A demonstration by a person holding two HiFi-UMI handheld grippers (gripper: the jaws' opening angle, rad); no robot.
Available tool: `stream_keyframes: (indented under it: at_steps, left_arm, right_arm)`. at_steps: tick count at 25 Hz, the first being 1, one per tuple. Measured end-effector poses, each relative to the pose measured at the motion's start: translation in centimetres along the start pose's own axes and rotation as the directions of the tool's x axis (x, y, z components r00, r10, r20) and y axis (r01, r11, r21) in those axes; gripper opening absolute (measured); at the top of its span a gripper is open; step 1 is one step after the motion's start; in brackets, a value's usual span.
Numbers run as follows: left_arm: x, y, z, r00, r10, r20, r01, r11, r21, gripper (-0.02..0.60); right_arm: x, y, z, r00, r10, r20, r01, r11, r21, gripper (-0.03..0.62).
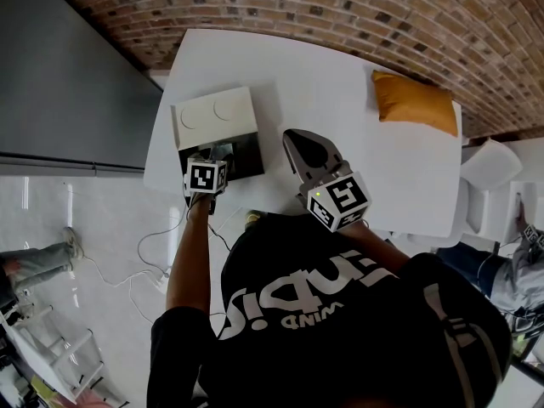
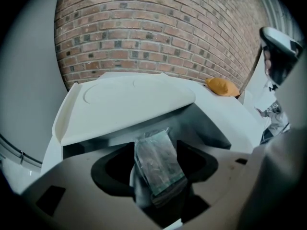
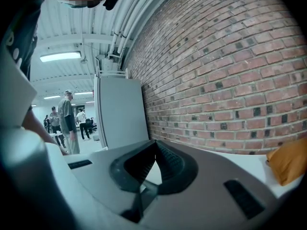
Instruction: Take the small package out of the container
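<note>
A container (image 1: 219, 124) with a white hinged lid and a dark inside stands at the left of the white table (image 1: 340, 100). My left gripper (image 1: 210, 170) hovers at the container's near edge. In the left gripper view a small clear package (image 2: 156, 161) with greenish contents stands between the jaws, and the left gripper (image 2: 158, 176) is shut on it, just in front of the raised lid (image 2: 129, 102). My right gripper (image 1: 308, 153) is lifted over the table's middle, jaws together with nothing between them. In its own view the right gripper (image 3: 152, 153) points at the brick wall.
An orange cushion-like bag (image 1: 414, 103) lies at the table's far right, seen also as an orange bag (image 2: 221, 86) and orange bag (image 3: 289, 163). A grey cabinet (image 1: 68, 83) stands left of the table. Cables (image 1: 144, 266) trail on the floor. People stand in the background (image 3: 67, 121).
</note>
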State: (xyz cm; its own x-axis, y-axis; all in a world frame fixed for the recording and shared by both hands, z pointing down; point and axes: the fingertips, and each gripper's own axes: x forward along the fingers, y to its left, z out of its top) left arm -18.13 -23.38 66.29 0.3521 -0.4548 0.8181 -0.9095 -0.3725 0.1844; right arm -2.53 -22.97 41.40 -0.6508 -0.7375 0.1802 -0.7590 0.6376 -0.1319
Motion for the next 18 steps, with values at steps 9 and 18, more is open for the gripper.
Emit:
stream_keyframes:
  at_steps: [9, 18]
  left_arm:
    - [0.7, 0.0, -0.2, 0.999, -0.017, -0.046, 0.016, 1.0, -0.017, 0.278]
    - [1.3, 0.3, -0.8, 0.994, -0.003, -0.113, 0.001, 1.0, -0.014, 0.278]
  right_arm:
    - [0.2, -0.3, -0.4, 1.0, 0.002, -0.008, -0.002, 1.0, 0.016, 0.0]
    - [0.4, -0.4, -0.5, 1.0, 0.001, -0.012, 0.0, 1.0, 0.02, 0.0]
